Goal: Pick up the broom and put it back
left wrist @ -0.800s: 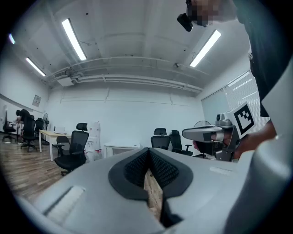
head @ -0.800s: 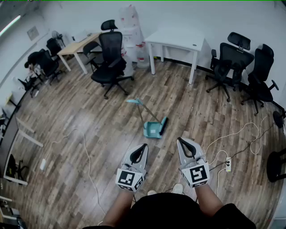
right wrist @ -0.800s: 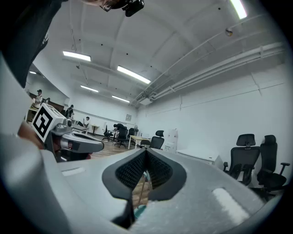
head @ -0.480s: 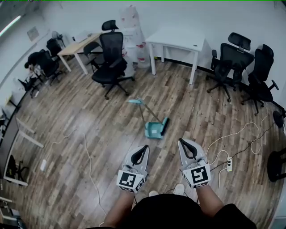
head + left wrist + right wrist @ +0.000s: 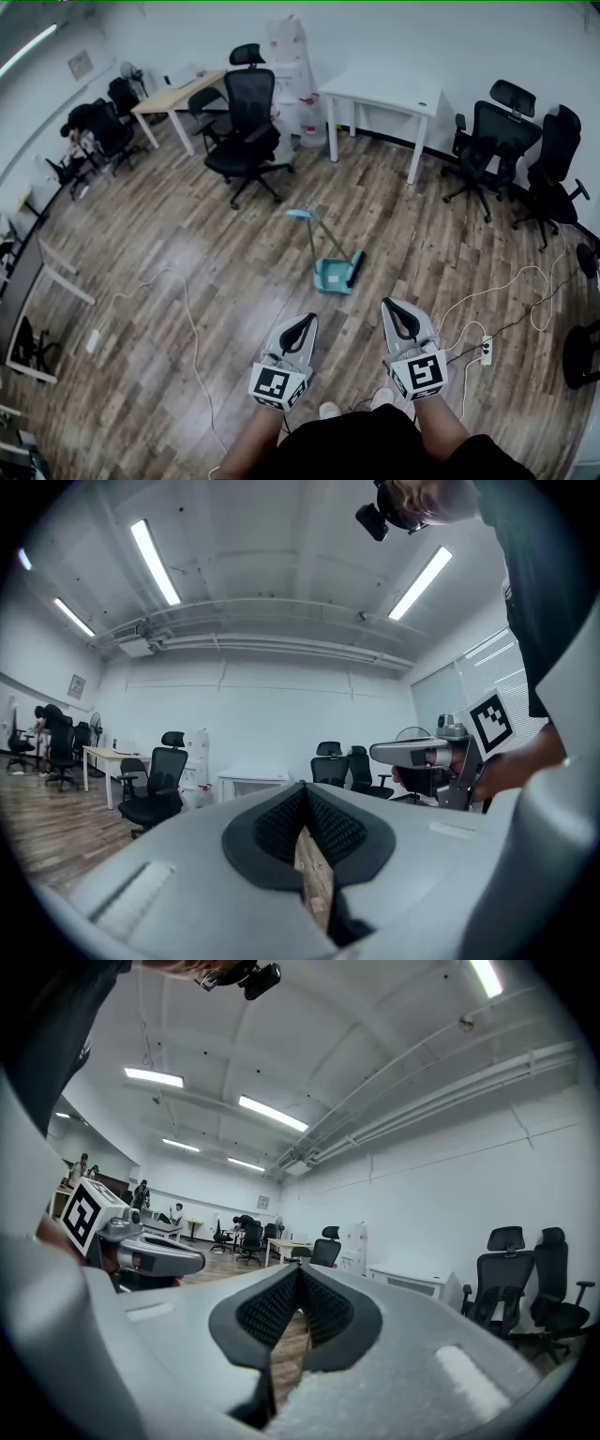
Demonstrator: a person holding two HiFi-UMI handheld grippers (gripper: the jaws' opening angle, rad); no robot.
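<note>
Left gripper [image 5: 302, 330] and right gripper [image 5: 397, 314] both pinched closed (nothing between them), broom [image 5: 355, 270] on the floor at twelve o'clock, well apart.

The left gripper [image 5: 302, 787] has its jaws tip to tip, nothing between; beyond stand a black chair [image 5: 155, 791], a white table [image 5: 249, 784] and the right gripper [image 5: 377, 754]

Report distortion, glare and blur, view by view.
Head view: fisheye bows the walls, pale glare on the wood-plank floor, teal broom-and-dustpan set sharp. Left gripper view: black vignette corners, ceiling strip lights blown out. Right gripper view: the same, near grey jaws soft.
</note>
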